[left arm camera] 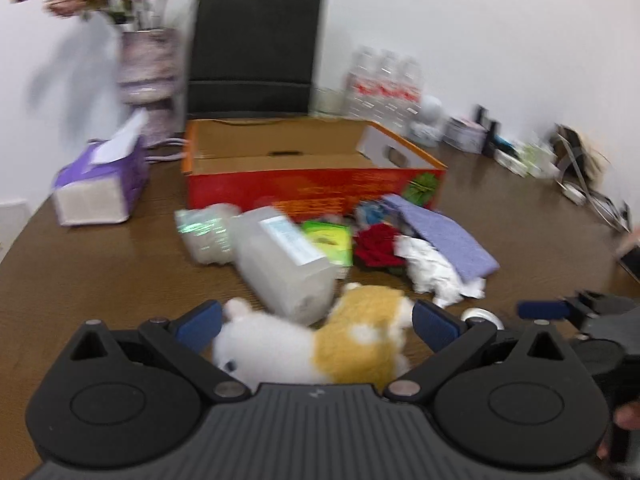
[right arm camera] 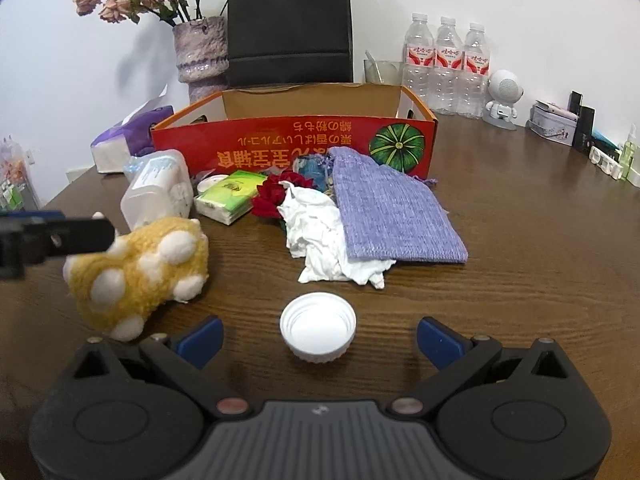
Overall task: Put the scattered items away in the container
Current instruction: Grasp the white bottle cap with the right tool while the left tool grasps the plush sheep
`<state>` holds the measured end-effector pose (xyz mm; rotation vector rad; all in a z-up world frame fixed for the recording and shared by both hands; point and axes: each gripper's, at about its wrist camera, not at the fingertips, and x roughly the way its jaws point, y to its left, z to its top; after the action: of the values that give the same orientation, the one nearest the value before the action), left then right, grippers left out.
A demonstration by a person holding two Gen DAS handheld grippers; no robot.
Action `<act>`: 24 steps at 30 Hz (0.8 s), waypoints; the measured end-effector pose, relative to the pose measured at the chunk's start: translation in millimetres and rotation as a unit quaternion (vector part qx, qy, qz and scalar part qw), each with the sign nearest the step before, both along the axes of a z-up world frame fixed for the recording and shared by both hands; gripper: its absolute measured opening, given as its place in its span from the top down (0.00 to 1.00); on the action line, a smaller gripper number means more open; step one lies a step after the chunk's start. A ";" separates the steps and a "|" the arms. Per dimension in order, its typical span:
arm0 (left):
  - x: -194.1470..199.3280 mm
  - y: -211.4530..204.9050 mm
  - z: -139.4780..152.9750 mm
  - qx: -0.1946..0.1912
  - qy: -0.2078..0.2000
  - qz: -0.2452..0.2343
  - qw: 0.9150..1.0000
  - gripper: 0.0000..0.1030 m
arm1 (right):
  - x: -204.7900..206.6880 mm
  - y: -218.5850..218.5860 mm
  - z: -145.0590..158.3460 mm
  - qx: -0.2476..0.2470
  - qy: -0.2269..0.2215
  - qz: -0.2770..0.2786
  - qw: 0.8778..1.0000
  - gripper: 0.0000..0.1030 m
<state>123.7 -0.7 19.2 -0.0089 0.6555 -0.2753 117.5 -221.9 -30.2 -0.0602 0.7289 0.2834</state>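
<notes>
Left claw [left arm camera: 316, 330] is wide open, straddling the plush [left arm camera: 320, 340]; pads on either side, not closed on it, so nothing gripped yet. The plush lies on its side on the worktop [left arm camera: 100, 280], just in front of the plastic jar [left arm camera: 284, 264]. From the right wrist view the left claw's finger overlaps the plush's head end; can't tell if it touches.

To do this grasp well: centre the pads on the body, not the head or paws, then close firm since it's soft and will squash. Lift straight up before heading to the box [left arm camera: 316, 188], otherwise it probably drags the jar

The box sits open at the back, well apart from the plush, with clutter between: tissue pack [right arm camera: 230, 196], red flower [right arm camera: 272, 196], crumpled paper [right arm camera: 324, 240], purple pouch [right arm camera: 388, 216]. Carry high over all of it and release past the near wall.

Right claw [right arm camera: 320, 338] is also wide open and empty; white cap [right arm camera: 318, 326] sits rim-up between its pads, on the worktop. Probably the next pick. It's low and rigid, so pads need to go right down and pinch across the rim
</notes>
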 end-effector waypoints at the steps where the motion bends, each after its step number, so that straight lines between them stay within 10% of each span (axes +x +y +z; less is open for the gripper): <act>1: 4.3 -4.3 2.8 0.005 0.009 -0.016 1.000 0.00 | 1.3 -0.1 0.3 -0.002 0.002 0.002 1.000 0.00; 9: 34.2 -40.2 -16.4 0.067 0.074 -0.048 0.994 0.24 | 12.6 -3.4 -1.7 0.002 0.009 0.004 1.000 0.05; 11: 39.7 -41.6 -28.0 0.069 0.095 -0.048 0.992 0.45 | 13.6 -3.6 -4.3 0.001 0.007 0.012 1.000 0.19; 13: 40.5 -39.8 -32.9 0.060 0.098 -0.047 0.992 0.52 | 10.5 -3.4 -3.5 -0.007 -0.008 0.020 1.000 0.62; 24: 6.7 -21.7 -2.8 0.002 0.034 -0.028 0.999 0.55 | 2.4 -23.3 23.0 0.034 -0.063 0.035 0.997 0.62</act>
<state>130.4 -22.4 16.4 0.0037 0.7247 -0.3281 119.9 -245.2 -7.2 -0.0377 0.5918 0.3673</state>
